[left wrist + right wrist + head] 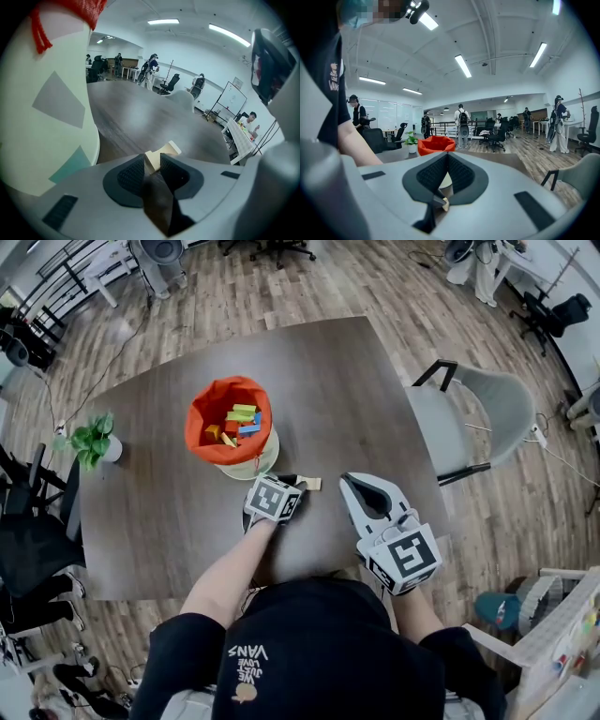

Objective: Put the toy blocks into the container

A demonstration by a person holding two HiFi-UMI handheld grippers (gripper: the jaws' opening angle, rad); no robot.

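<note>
A pale wooden block [162, 151] is pinched at its near end by the left gripper [152, 167], on the table [361, 381] just beside the container [201, 415]. It is judged light, stiff and smooth, best squeezed across flat faces. The right gripper [447, 160] is held closed, empty.

Surface [375, 381]: dark wood-grain, four-sided. Carries: fabric container [251, 465], orange-lined, upright, slightly toward 10 o'clock of centre; small potted plant [94, 442], at the 9 o'clock edge; pale wooden block [310, 484], near the container, at its 4 o'clock.
</note>
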